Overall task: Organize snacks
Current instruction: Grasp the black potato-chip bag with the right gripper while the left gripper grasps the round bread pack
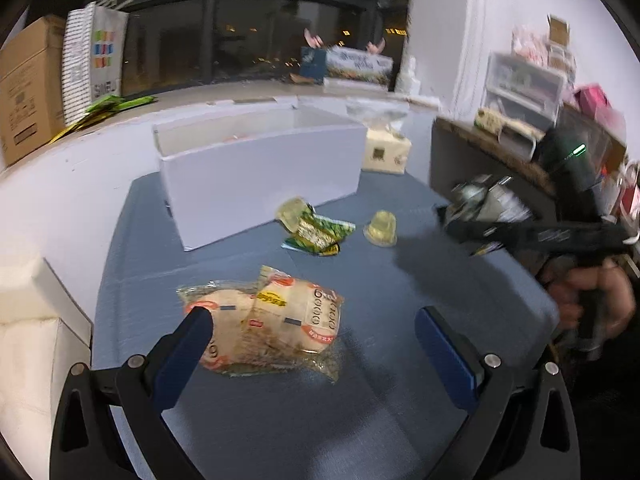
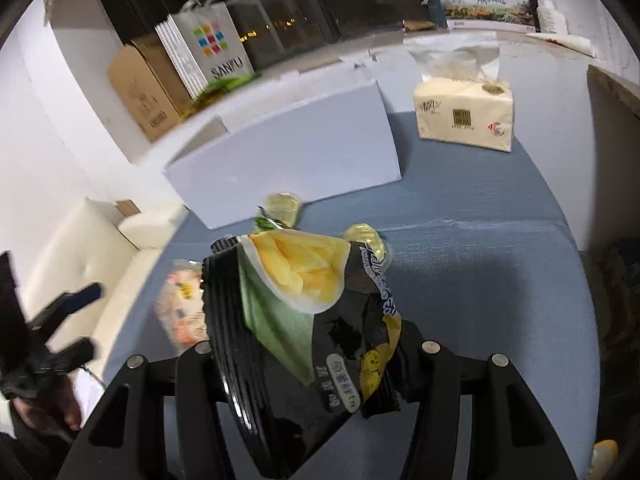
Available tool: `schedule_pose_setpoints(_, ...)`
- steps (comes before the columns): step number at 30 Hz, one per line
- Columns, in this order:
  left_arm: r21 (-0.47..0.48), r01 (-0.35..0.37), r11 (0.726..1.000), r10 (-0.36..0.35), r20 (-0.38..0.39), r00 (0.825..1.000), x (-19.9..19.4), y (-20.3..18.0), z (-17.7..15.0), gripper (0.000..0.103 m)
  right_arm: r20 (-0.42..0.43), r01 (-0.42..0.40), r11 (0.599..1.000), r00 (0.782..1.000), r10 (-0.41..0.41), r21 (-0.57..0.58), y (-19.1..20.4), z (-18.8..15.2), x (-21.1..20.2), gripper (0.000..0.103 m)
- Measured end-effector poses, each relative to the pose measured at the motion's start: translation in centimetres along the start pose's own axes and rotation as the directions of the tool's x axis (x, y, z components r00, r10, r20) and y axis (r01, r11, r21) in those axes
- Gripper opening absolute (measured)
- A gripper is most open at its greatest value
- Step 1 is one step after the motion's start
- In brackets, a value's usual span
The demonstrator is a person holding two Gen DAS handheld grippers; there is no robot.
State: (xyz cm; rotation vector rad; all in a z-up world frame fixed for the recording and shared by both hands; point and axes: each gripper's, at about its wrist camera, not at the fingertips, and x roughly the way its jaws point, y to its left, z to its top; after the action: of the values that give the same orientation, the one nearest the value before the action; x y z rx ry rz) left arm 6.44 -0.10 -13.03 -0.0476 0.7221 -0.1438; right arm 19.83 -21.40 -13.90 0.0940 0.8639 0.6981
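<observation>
My left gripper (image 1: 316, 330) is open above a clear pack of orange-printed buns (image 1: 272, 320) on the blue table; its left finger overlaps the pack. My right gripper (image 2: 308, 344) is shut on a black and green chip bag (image 2: 304, 320) and holds it above the table; the bag hides both fingers. It shows blurred in the left wrist view (image 1: 480, 208). A small green snack packet (image 1: 316, 232) and two yellow jelly cups (image 1: 382, 227) (image 1: 294, 210) lie before an open white box (image 1: 256, 176), which also shows in the right wrist view (image 2: 288, 144).
A tissue pack (image 2: 464, 116) stands right of the box. A cream sofa (image 2: 92, 248) is left of the table. Cardboard boxes (image 1: 32, 84) and a paper bag (image 2: 208, 52) stand on the ledge behind. A cluttered shelf (image 1: 520, 120) is at the right.
</observation>
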Motion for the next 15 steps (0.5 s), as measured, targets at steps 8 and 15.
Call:
schedule_pose_setpoints(8, 0.161, -0.038, 0.986, 0.062, -0.143, 0.988, 6.8, -1.3, 0.4, 0.103, 0.055, -0.011, 1.000, 0.998, 0.011, 0.000, 0.7, -1.3, -3.1, 0.060)
schedule_pose_setpoints(15, 0.248, -0.042, 0.968, 0.093, -0.198, 0.976, 9.1, -1.3, 0.0, 0.078, 0.054, -0.009, 1.000, 0.998, 0.010, -0.011, 0.8, -2.0, -3.5, 0.060)
